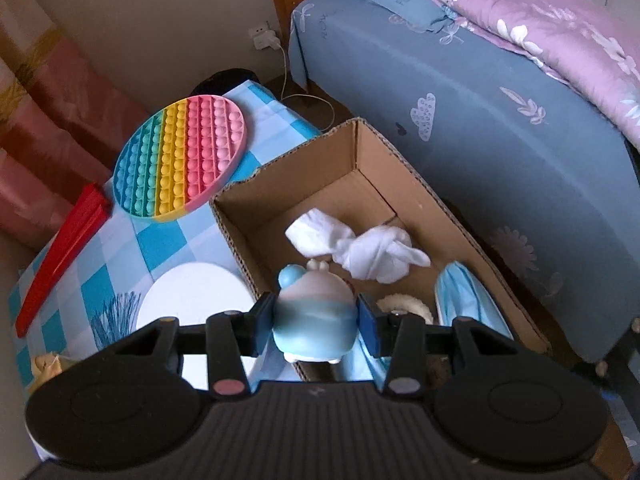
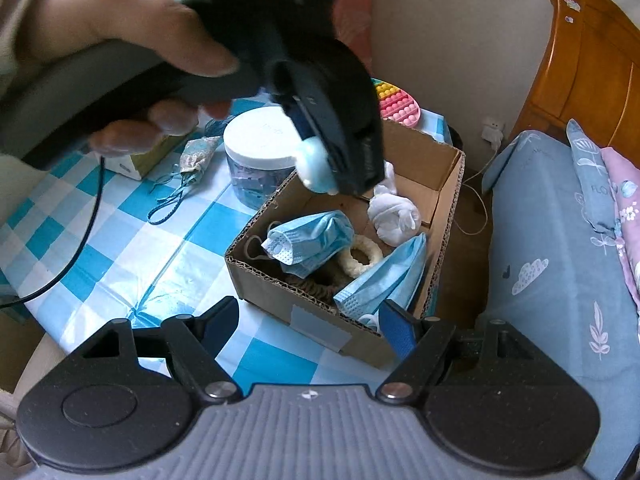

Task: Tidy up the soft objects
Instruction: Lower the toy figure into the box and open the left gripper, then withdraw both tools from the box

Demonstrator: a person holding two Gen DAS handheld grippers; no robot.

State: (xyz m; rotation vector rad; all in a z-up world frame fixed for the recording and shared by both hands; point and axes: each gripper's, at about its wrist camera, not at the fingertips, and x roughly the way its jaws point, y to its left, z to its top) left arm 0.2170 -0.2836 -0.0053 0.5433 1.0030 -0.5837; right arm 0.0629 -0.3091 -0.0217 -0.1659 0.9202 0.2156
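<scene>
My left gripper is shut on a soft blue and white squishy toy and holds it above the near left edge of an open cardboard box. The toy also shows in the right wrist view, held above the box. Inside the box lie white knotted cloth, blue face masks, and a cream fluffy ring. My right gripper is open and empty, low at the box's near side.
A rainbow pop-it disc and a red strip lie on the blue checked tablecloth. A white-lidded jar stands left of the box. A small patterned pouch with cord lies nearby. A bed is right of the box.
</scene>
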